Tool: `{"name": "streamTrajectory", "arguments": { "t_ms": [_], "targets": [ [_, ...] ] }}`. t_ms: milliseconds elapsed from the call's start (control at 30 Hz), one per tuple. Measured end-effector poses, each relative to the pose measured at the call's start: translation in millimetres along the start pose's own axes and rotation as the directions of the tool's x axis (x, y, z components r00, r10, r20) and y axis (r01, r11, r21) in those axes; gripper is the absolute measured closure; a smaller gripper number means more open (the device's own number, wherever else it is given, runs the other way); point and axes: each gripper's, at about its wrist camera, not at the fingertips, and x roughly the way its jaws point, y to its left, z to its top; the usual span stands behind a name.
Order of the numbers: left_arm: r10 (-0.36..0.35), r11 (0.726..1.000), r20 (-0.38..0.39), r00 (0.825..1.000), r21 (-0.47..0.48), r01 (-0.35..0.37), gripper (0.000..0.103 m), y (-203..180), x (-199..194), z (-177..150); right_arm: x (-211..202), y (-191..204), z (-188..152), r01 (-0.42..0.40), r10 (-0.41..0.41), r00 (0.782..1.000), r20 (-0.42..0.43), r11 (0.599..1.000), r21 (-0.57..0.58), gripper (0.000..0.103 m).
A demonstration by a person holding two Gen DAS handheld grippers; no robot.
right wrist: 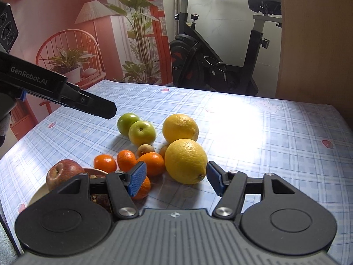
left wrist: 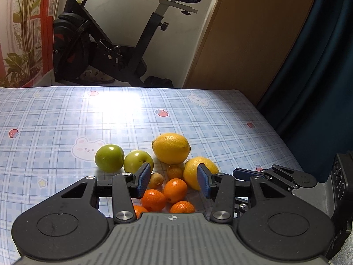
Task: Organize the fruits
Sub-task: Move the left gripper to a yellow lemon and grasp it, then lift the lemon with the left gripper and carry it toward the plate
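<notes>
From where I stand, the fruit sits in one loose cluster on the blue plaid tablecloth point(left wrist: 66, 114). Two green apples, one point(left wrist: 109, 158) touching the other point(left wrist: 137, 160), lie on the left of the heap. Beside them a big lemon point(left wrist: 171, 148) sits at the far side, and a second lemon point(right wrist: 186, 161) lies nearer, just in front of it. Between apples and lemons there is a small brown kiwi point(left wrist: 155, 180), and a handful of small oranges, one point(left wrist: 175, 190) of them in the middle, crowd together below it. A red apple point(right wrist: 62, 173) rests on the rim of a pale plate point(right wrist: 42, 193) at the near left edge of the table, apart from the green ones.

The left gripper point(left wrist: 173, 180) hovers over the oranges with its blue pads spread wide, holding nothing; the nearer lemon is just behind its right pad. The right gripper point(right wrist: 176, 180) is likewise released, fingers apart and empty, with the nearer lemon lying close between its tips and an orange point(right wrist: 143, 187) partly hidden behind its left pad.

Behind the table stands a black exercise bike point(left wrist: 106, 44), and a wall mural of plants point(right wrist: 136, 33) fills the left background
</notes>
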Motion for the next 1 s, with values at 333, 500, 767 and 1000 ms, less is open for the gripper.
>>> {"name": "streamTrajectory", "arguments": {
  "t_ms": [333,500,767,1000],
  "targets": [
    [-0.014,1.0,-0.053,0.999,0.018,0.015,0.055,-11,40,15,27,-10,0,-0.025,0.025,1.0,-0.009,0.999,-0.04,0.04],
    [-0.034,0.999,-0.095,0.995,0.019,0.036,0.056,-16,56,16,33,-11,-1,-0.048,0.047,0.999,-0.016,0.997,-0.065,0.049],
    [-0.07,0.997,-0.145,0.987,0.01,0.072,0.056,-23,78,17,25,-19,-11,-0.08,0.08,0.997,-0.01,0.996,-0.041,0.05],
    [-0.12,0.993,-0.18,0.976,-0.002,0.121,0.056,-27,88,11,21,-24,-14,-0.093,0.093,0.996,-0.006,0.996,-0.001,0.05]
  ]
}}
